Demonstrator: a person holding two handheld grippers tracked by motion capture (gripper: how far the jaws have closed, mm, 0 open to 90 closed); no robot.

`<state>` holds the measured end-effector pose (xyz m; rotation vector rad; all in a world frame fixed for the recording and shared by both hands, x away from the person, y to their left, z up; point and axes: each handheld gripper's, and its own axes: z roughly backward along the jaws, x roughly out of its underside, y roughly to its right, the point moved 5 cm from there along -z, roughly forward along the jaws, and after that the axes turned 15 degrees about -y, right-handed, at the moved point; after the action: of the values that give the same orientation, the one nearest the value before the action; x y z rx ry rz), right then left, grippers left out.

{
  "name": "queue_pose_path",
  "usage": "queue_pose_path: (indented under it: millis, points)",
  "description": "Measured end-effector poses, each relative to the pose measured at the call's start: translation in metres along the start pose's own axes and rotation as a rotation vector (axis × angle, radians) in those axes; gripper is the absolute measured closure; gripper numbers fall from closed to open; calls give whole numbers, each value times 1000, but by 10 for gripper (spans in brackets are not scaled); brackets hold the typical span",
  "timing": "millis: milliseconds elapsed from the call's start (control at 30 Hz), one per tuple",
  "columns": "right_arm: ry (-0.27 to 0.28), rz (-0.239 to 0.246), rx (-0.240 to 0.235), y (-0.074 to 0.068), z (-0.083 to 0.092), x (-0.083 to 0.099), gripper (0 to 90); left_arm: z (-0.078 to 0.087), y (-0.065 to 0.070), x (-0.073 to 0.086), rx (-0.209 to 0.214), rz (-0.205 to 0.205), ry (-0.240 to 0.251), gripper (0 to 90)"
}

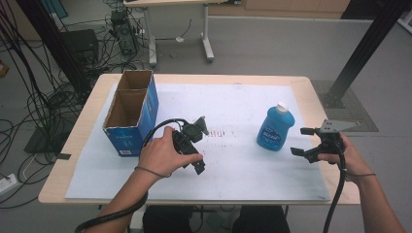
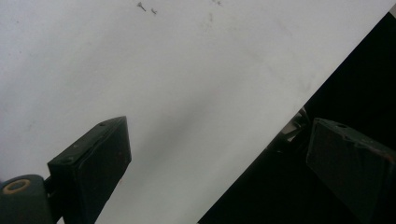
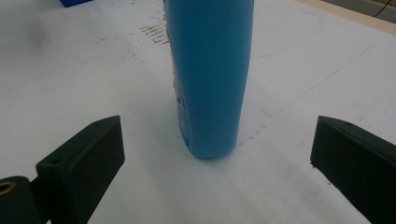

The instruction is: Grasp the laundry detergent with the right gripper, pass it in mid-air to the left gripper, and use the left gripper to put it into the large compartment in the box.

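Fingers of the right gripper stand wide apart, nothing between them, with the blue bottle upright straight ahead of the gap and a little beyond the tips, not touching either one. Fingers of the left gripper also wide, holding nothing, aimed down at the bare white sheet near its front edge, with dark space past that edge in the left gripper view. Table: light wood top, covered almost wholly by the white sheet, scuffed with brownish marks near the middle. Cardboard box at the far left of the sheet, blue outside, brown inside, open at the top, split into two compartments, both looking bare as far as the high view shows. Blue bottle right of centre, standing upright on the sheet, white cap on top, label facing the person; well apart from the box, near the right gripper, which sits just to its right and nearer the front edge. Left hand wraps its gripper between box and bottle, closer to the box. Right hand rests at the sheet's right edge. Black cable trails from the right gripper toward the person.
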<state>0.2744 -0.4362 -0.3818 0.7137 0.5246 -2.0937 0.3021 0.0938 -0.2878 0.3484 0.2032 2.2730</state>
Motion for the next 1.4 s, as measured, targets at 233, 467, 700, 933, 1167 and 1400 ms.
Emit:
queue_pose_path:
  millis: [233,467,700,933,1167,1400]
  points:
    - [15,3,0,1,-5,2,30,0,-1,0,4,8,0,68]
    - [17,3,-3,2,-11,0,30,-1,-2,0,11,9,5,67]
    - [23,-3,-5,3,-15,-1,31,-4,-3,0,17,13,5,67]
    - [34,-4,-8,4,-20,-1,32,-4,-3,0,15,6,-2,67]
    - [48,-11,-9,5,-25,0,32,-4,-3,-1,19,10,0,67]
    - [54,-13,-7,6,-28,0,32,-5,-3,0,19,12,-2,67]
